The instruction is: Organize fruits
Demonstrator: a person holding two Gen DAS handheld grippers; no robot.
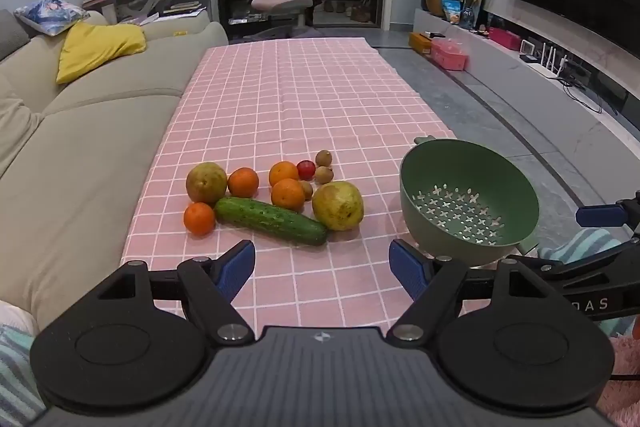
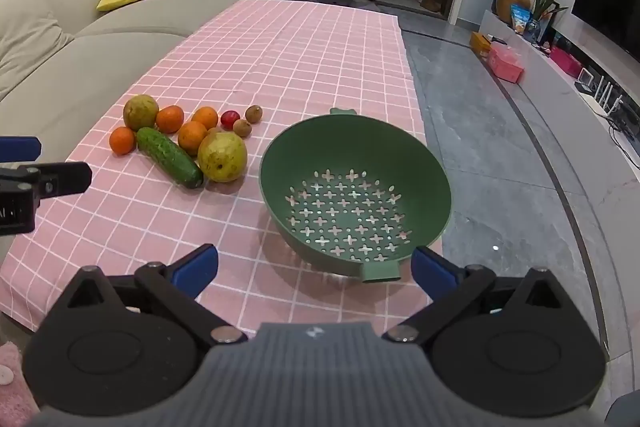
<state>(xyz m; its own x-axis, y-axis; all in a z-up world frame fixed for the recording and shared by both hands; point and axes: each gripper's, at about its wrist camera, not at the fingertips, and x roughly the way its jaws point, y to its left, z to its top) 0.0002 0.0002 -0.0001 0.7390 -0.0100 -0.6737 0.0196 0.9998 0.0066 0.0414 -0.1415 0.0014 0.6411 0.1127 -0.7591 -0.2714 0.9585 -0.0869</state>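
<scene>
With both left gripper and right gripper wide open and empty above the table's near edge, reach for the cucumber mid-table; lift toward the empty green colander at the right edge.

Both cameras sat low at the table's near end, facing its far end. The left view looked from nearer the sofa, the right view from closer above the colander. Both shared the fruit pile and colander.
</scene>
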